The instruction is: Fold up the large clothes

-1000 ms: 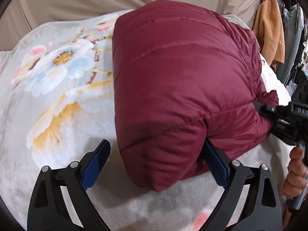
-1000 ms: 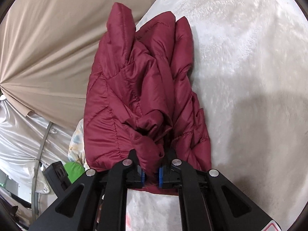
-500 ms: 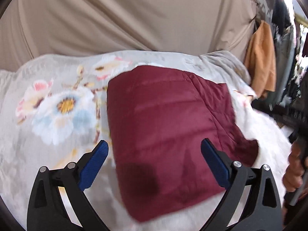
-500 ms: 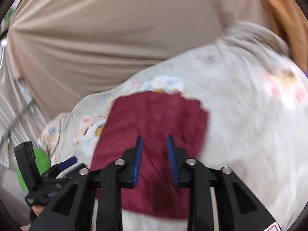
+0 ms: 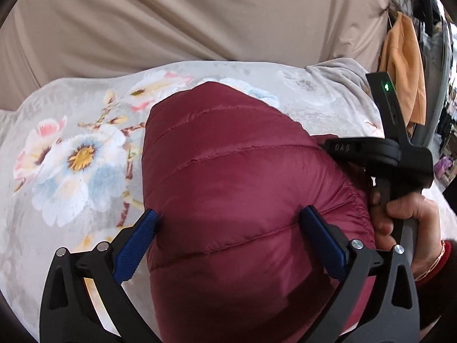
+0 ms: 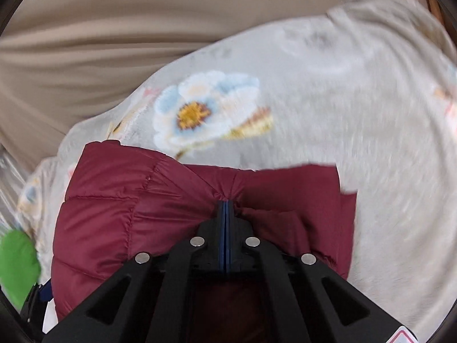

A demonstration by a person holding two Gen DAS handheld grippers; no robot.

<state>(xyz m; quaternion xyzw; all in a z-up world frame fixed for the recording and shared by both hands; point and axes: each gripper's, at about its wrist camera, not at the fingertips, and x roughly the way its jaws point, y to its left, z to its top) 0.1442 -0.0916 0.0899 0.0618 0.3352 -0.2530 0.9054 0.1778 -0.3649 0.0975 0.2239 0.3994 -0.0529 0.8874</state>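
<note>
My right tongs (image 6: 226,204) have swung in and just closed, pinching a fold of the jacket (image 5: 242,194) on the blanket (image 5: 71,171). My left tongs (image 5: 228,228) have just spread wide, straddling its near end.

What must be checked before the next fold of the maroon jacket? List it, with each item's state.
1. Right gripper grips the maroon jacket: ok, shut on puckered fabric.
2. Left gripper has let go: ok, its jaws have just been opening and stand wide, with the jacket bulging between them.
3. Jacket lies flat: not ok, it bulges up and its layers are uneven.
4. Jacket lies wholly on the floral blanket: cannot tell, near edge hidden.
</note>
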